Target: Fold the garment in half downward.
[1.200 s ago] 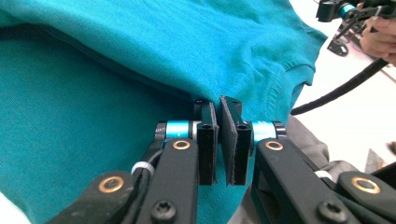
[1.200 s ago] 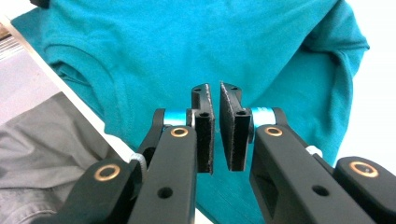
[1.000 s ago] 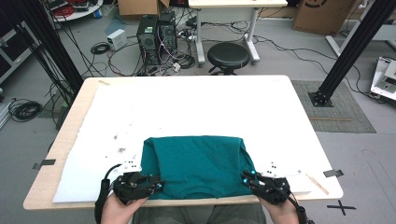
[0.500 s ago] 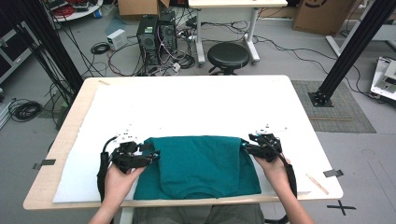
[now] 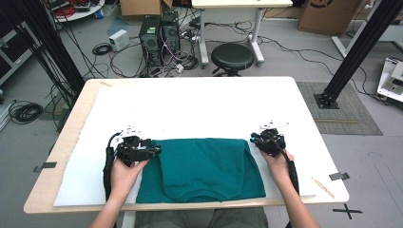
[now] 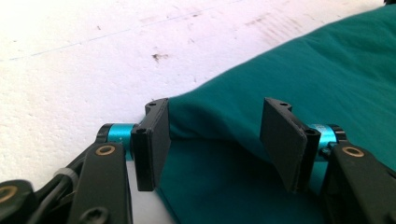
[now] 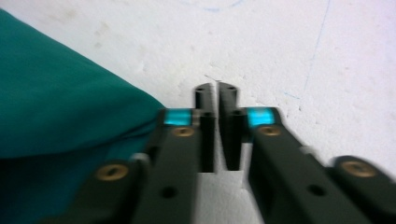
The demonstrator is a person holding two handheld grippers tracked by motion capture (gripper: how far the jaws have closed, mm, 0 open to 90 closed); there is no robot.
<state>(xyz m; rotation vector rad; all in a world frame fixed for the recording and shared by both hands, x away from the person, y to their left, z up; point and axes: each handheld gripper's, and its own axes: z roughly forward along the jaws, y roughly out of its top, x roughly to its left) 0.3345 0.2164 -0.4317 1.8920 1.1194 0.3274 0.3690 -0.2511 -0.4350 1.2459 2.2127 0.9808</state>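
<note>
A wooden table (image 5: pixel 304 95) stands in the middle of the high view, most of its top covered by a white foam sheet (image 5: pixel 199 109) with faint smudges and thin blue pen lines. On the near half of this sheet lies a teal T-shirt (image 5: pixel 204 166), folded to a rough rectangle with its neckline at the near edge and its far fold running straight from left to right; a folded flap projects toward the near left. The person's left hand (image 5: pixel 124 173) and right hand (image 5: pixel 278 164) enter from the near edge, one at each far corner of the shirt. The left gripper (image 5: pixel 154 151) lies at the far left corner; in the left gripper view (image 6: pixel 212 140) its jaws have just been opening and stand wide, with the folded cloth edge between them but no pad pressing on it. The right gripper (image 5: pixel 254 138) sits just beside the far right corner; in the right gripper view (image 7: pixel 215 128) its jaws have just been closing and stand nearly together over bare foam, nothing between them, the shirt's edge just to their left. A small wooden stick (image 5: pixel 322 186) lies on the table's near right corner.
</note>
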